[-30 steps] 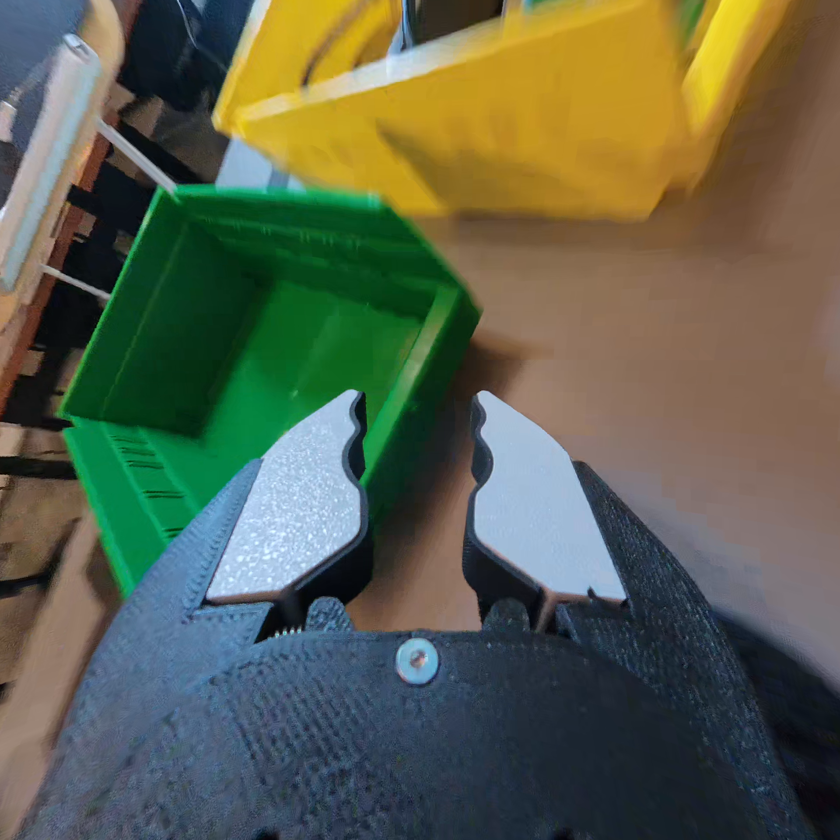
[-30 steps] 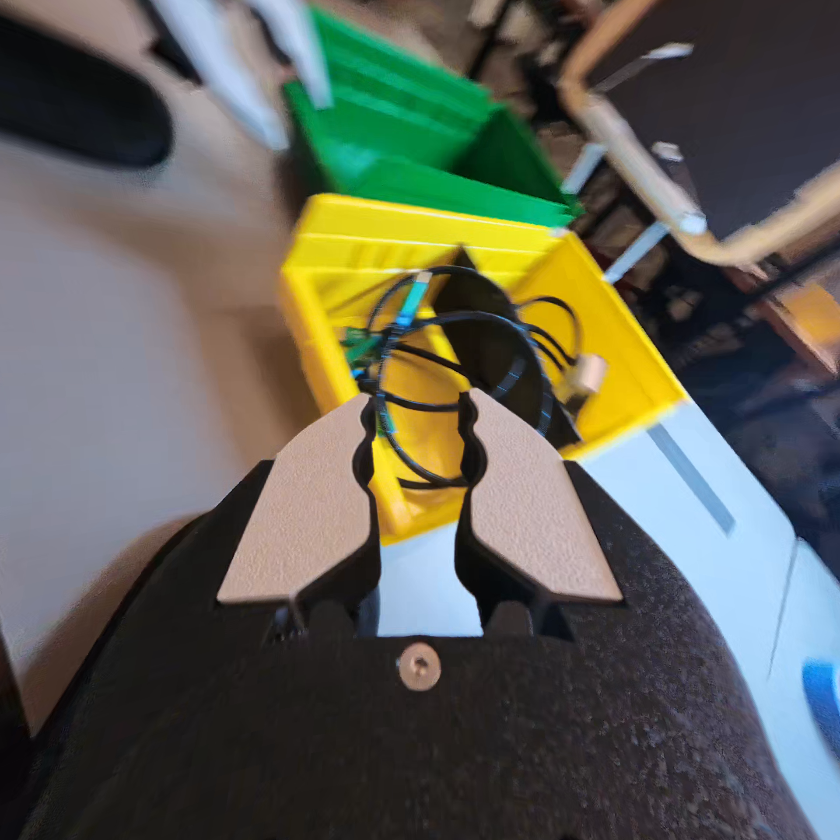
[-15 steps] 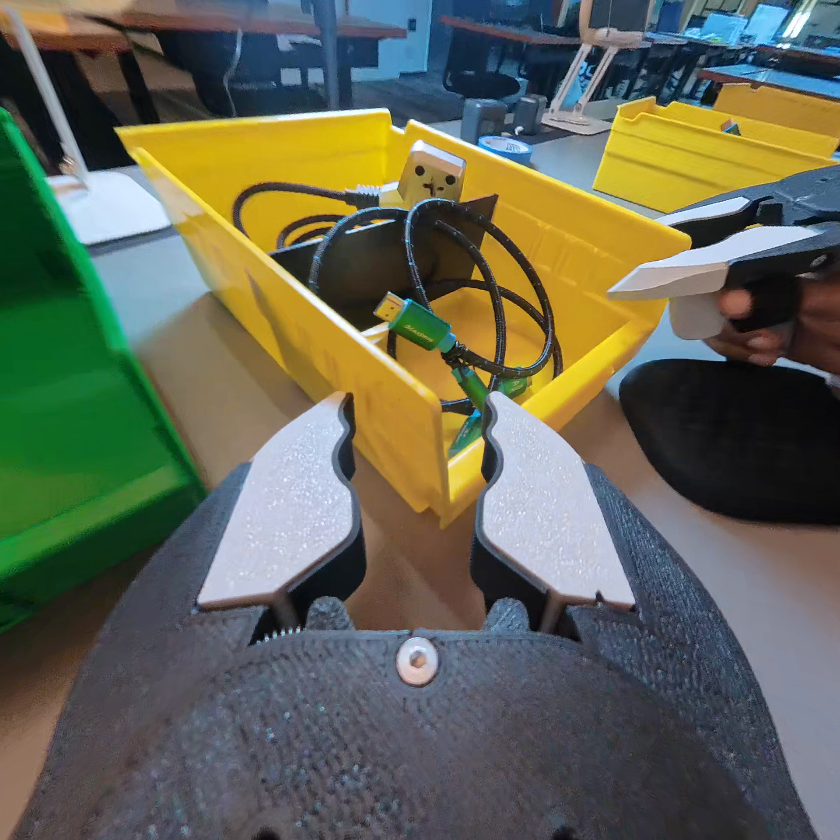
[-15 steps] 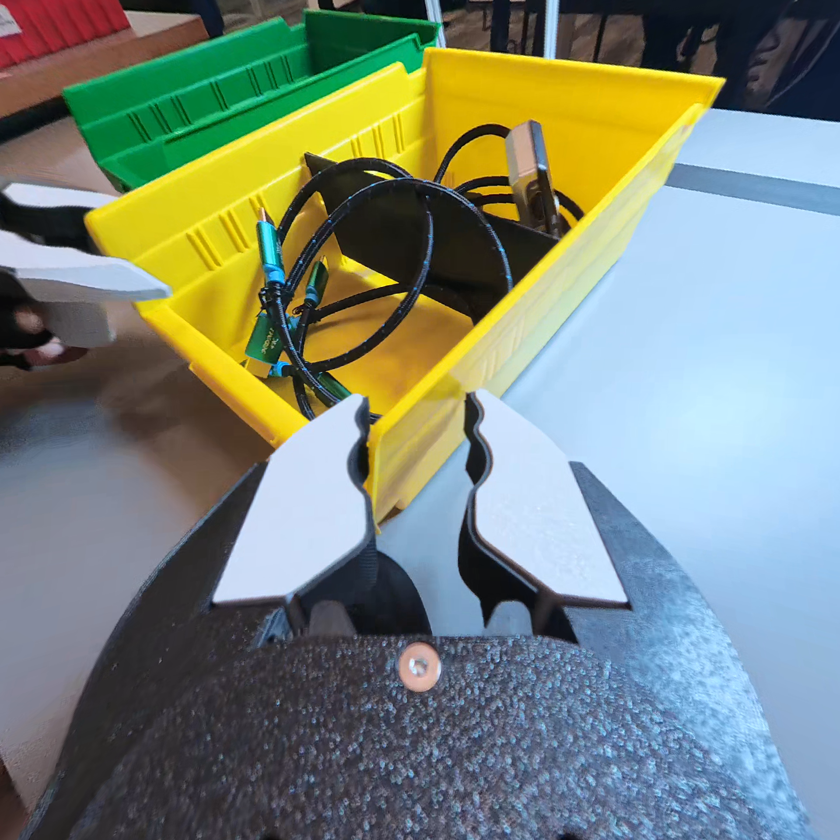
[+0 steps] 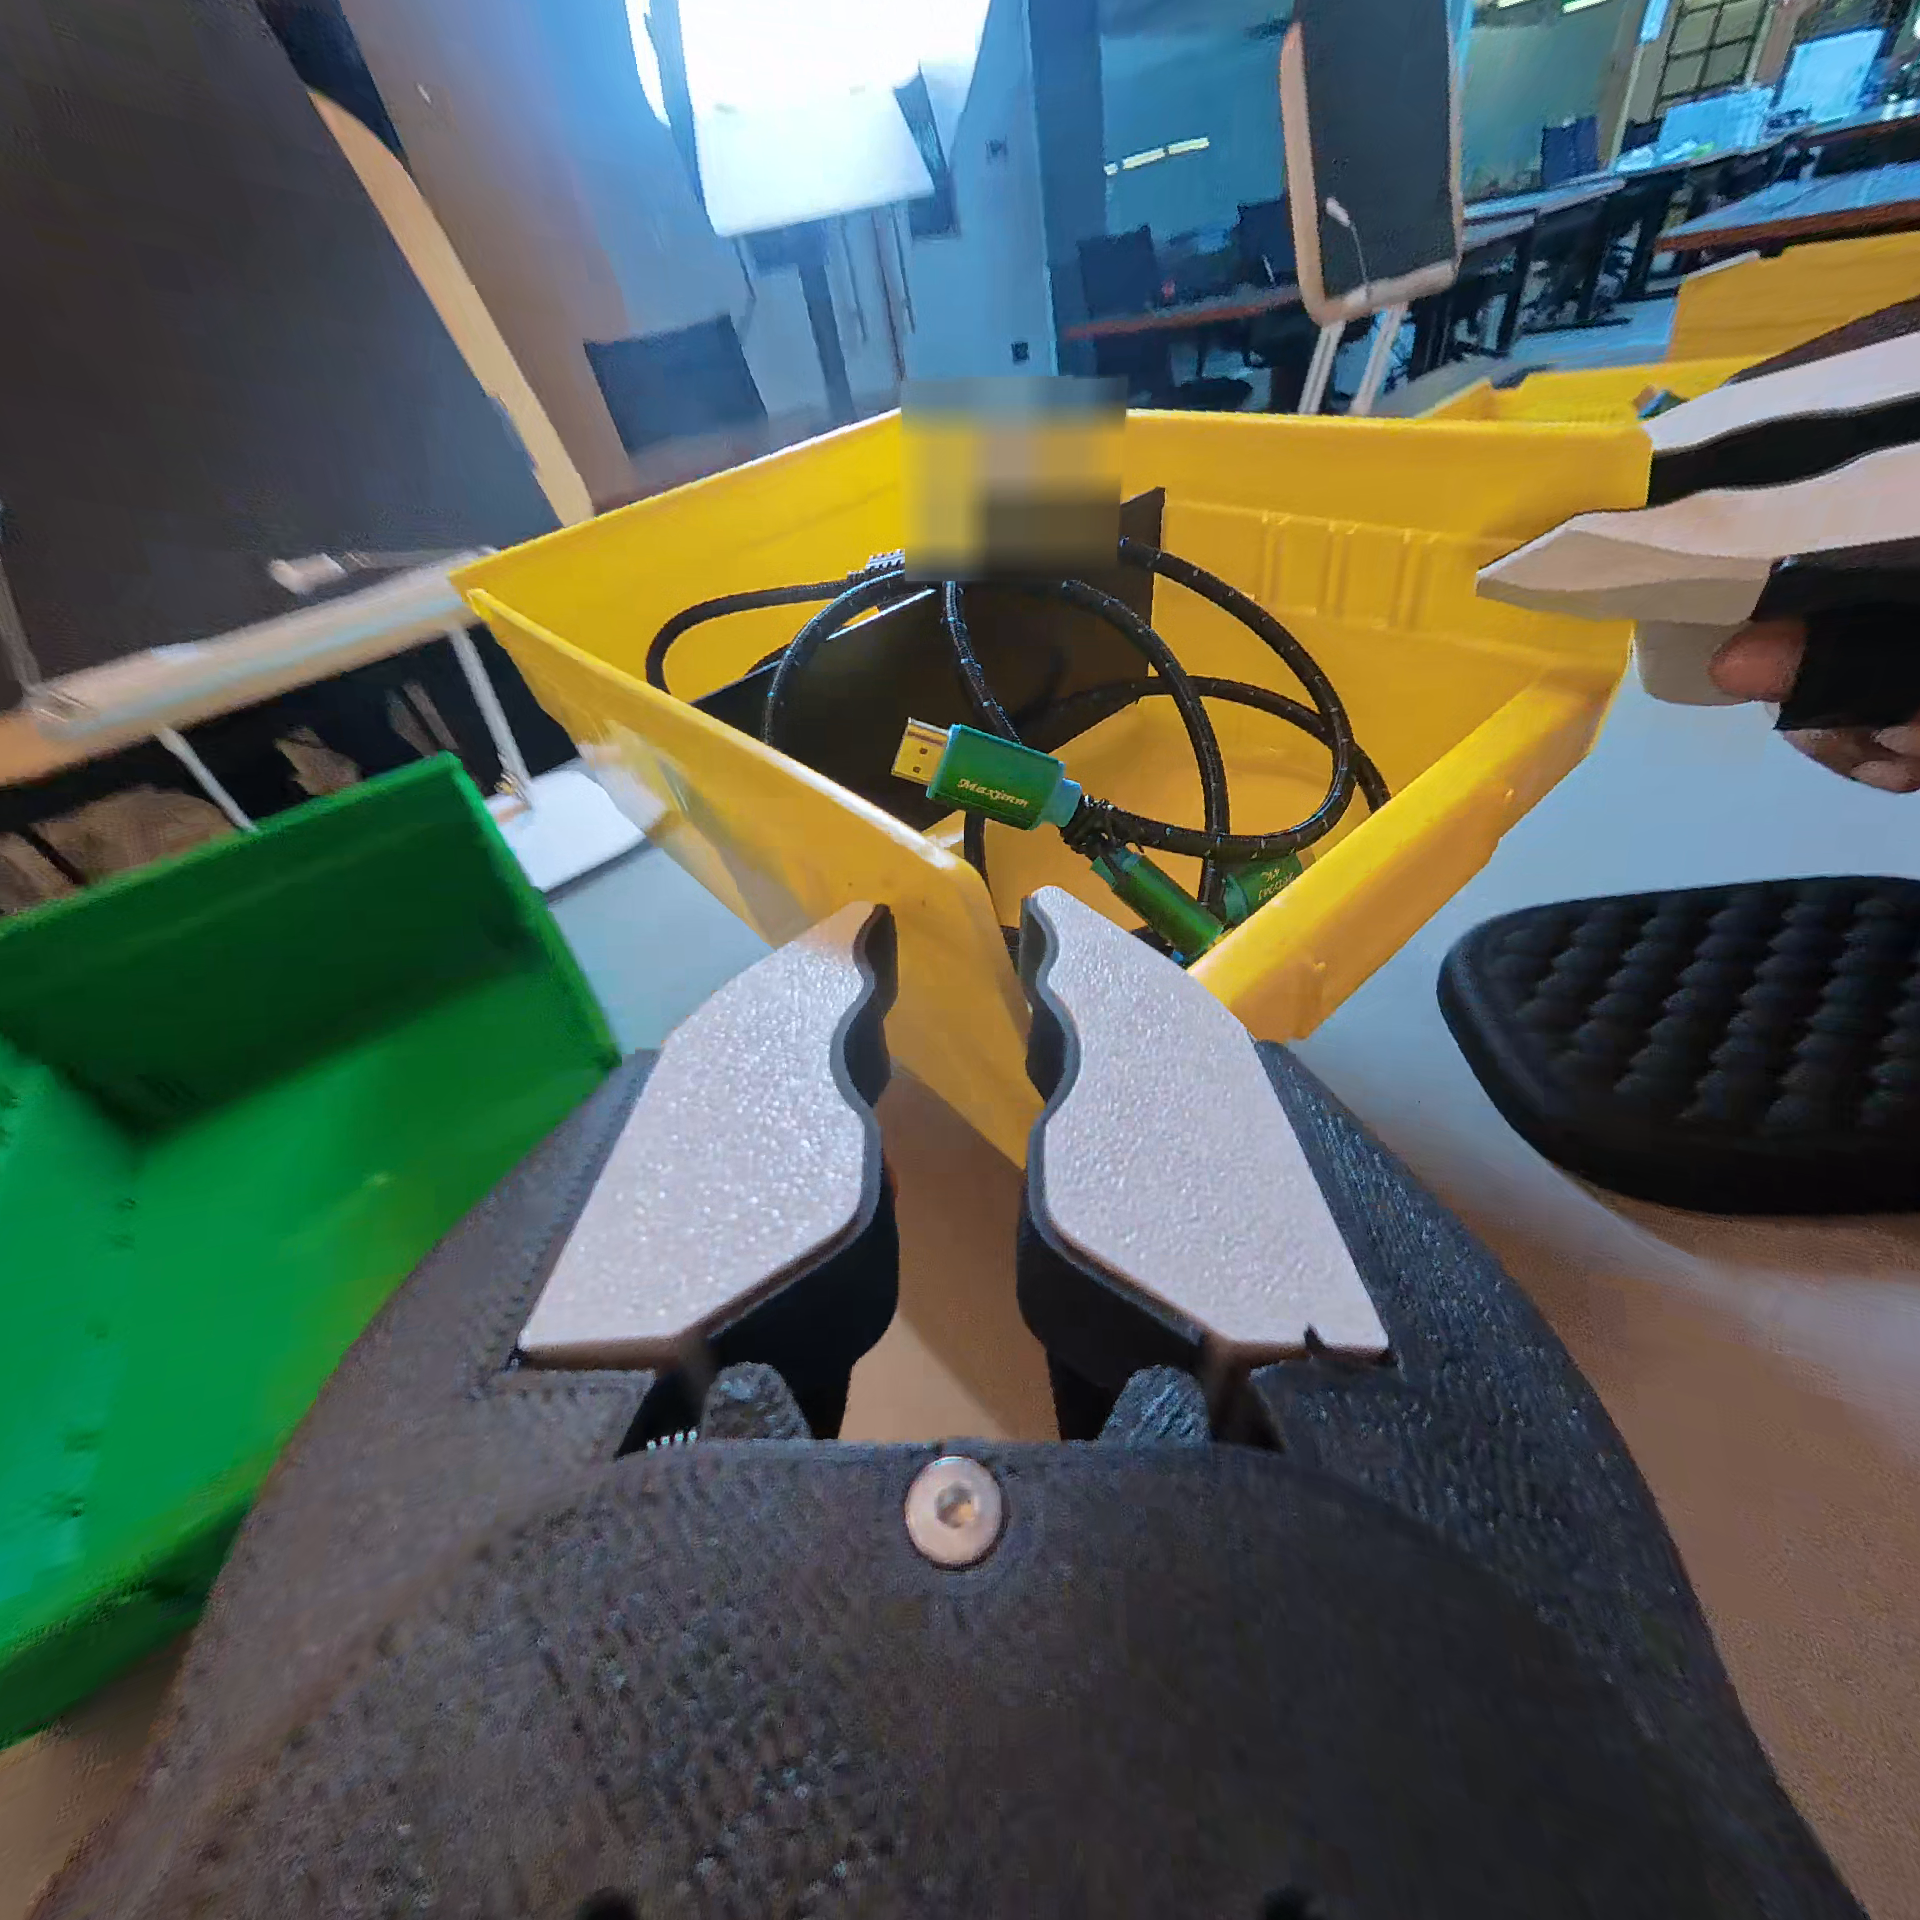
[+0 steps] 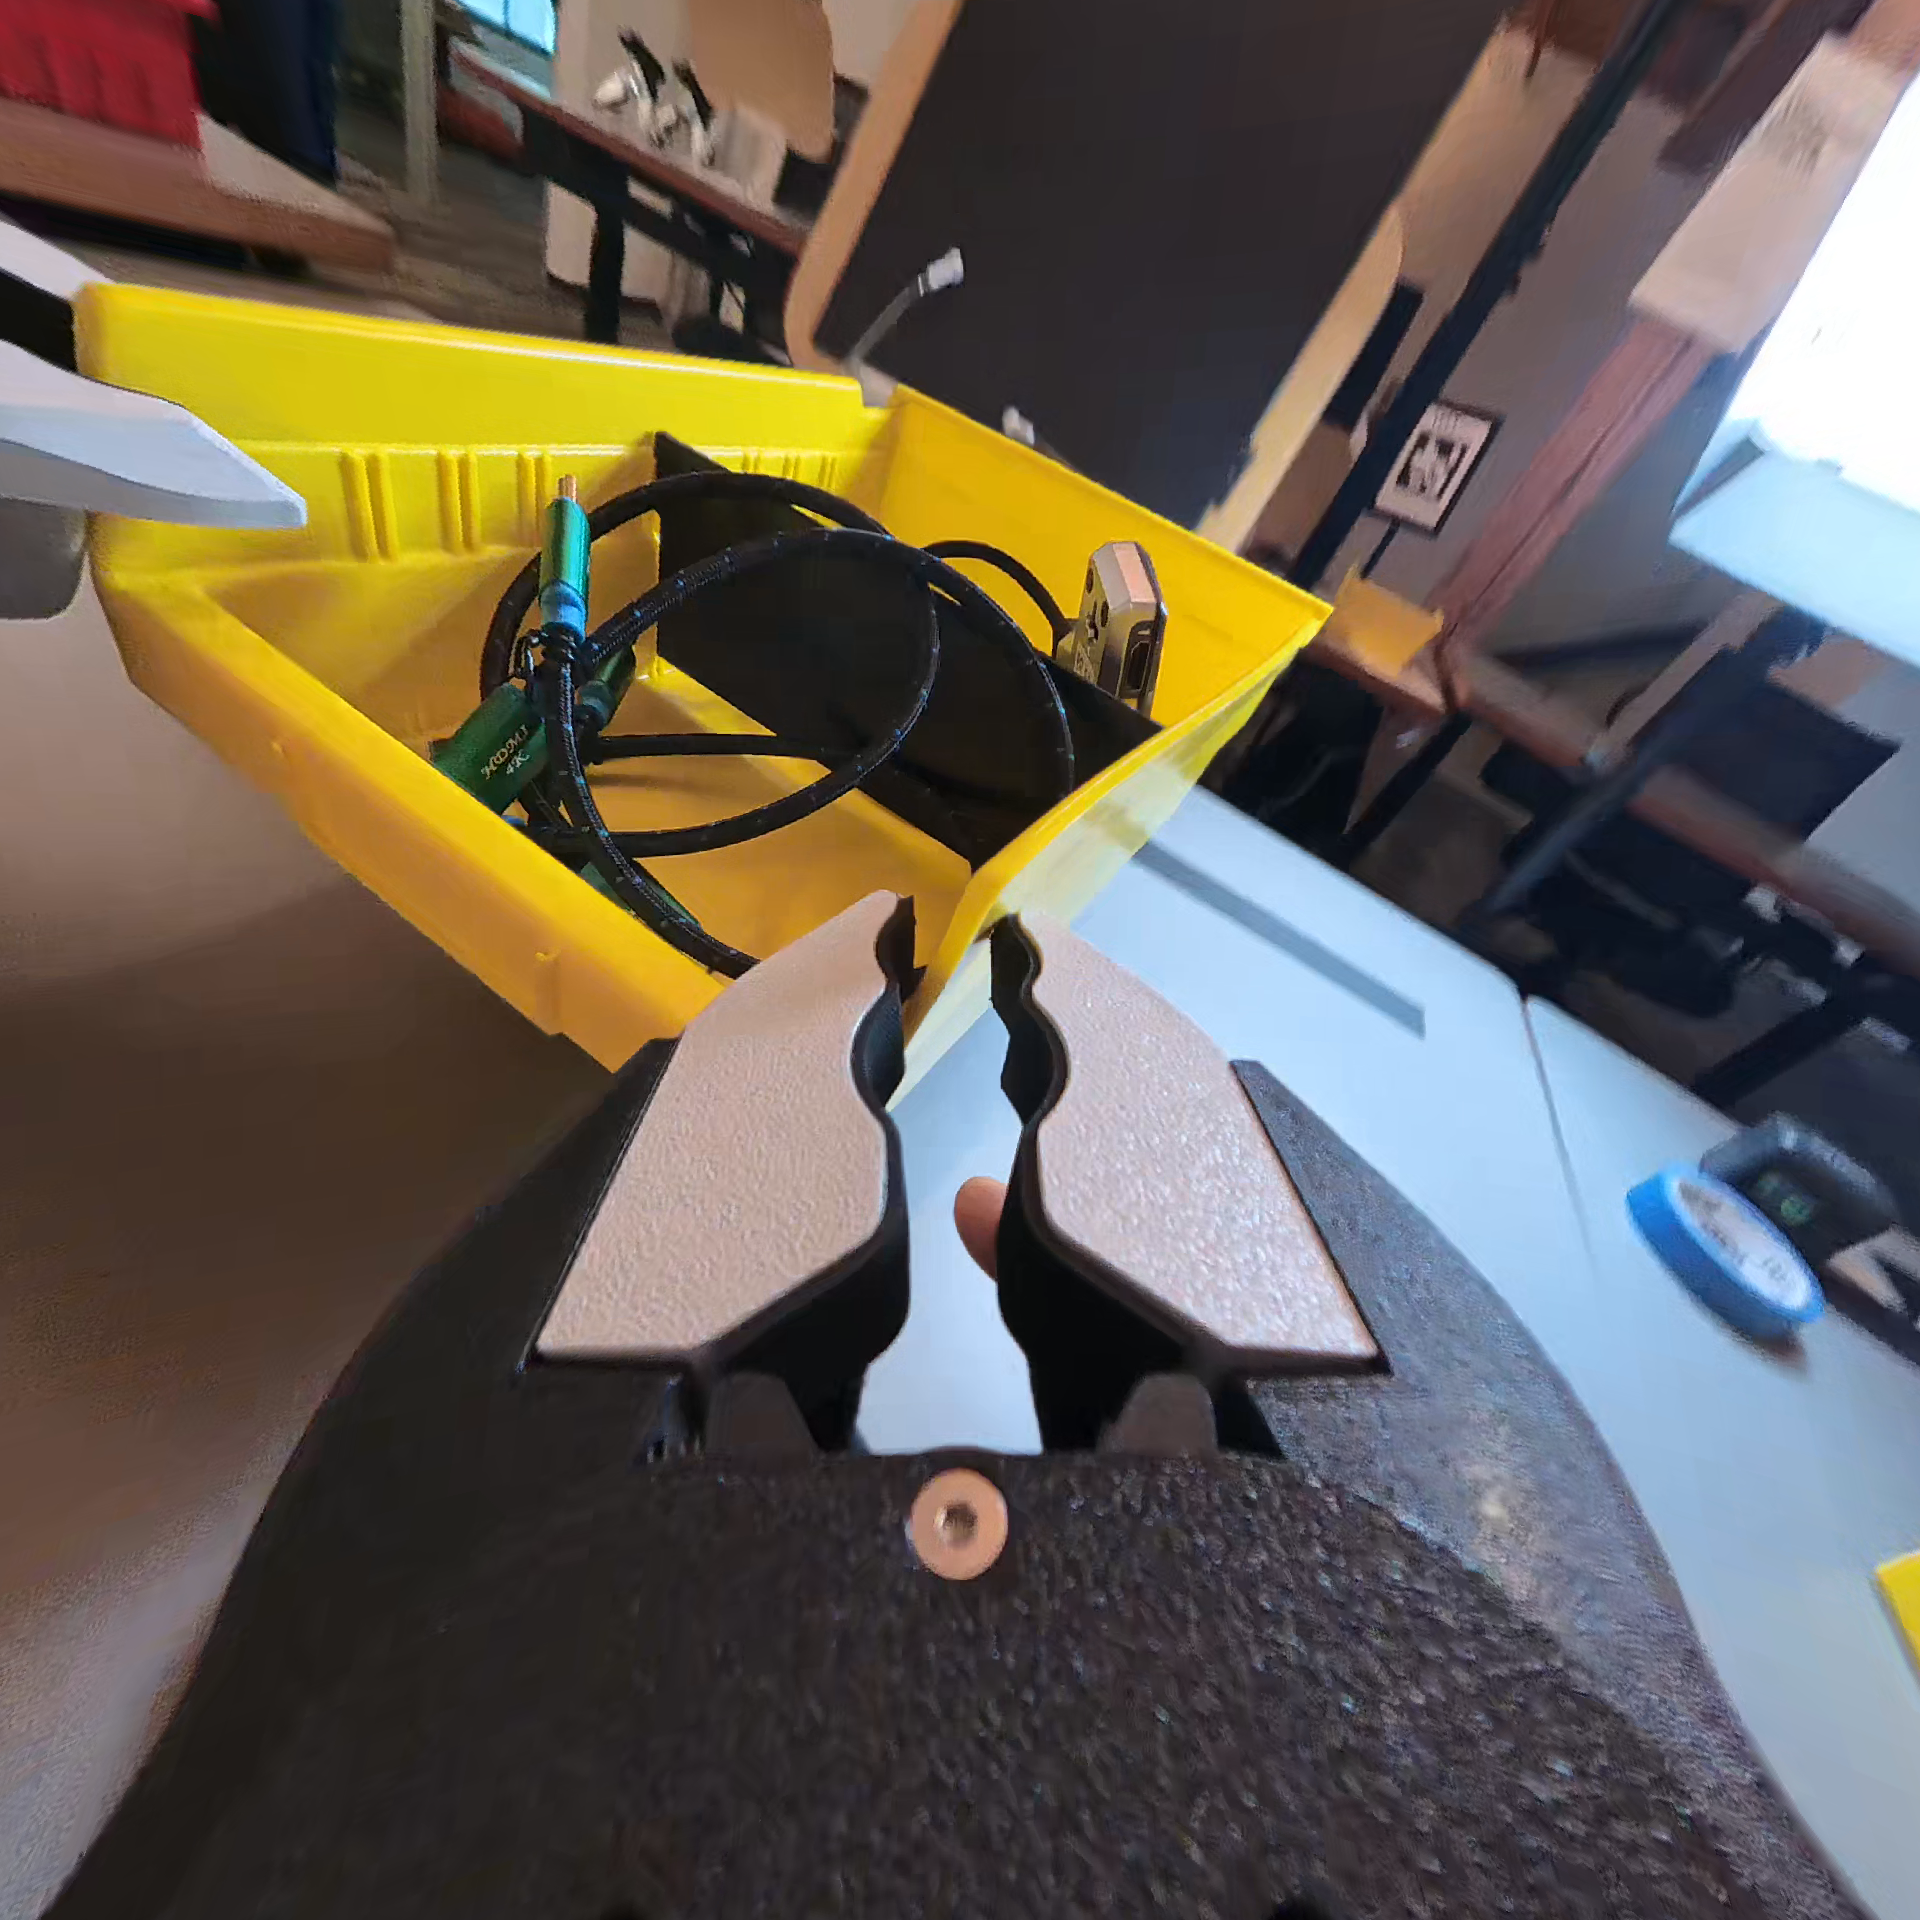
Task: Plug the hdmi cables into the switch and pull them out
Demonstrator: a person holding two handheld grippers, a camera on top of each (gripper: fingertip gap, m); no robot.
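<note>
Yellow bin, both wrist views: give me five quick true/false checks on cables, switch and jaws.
1. The HDMI cables lie coiled inside the yellow bin. True.
2. The left gripper holds a green plug. False: its jaws are open and empty, at the bin's corner.
3. The switch stands at the bin's far end, behind a black divider. True.
4. A green plug is seated in the switch. False: it lies loose among the cables.
5. The right gripper grips a cable. False: open, empty.

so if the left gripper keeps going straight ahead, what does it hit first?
Probably the near corner of the yellow bin: the open left gripper has a finger on each side of it. The cables lie beyond, inside.
</note>
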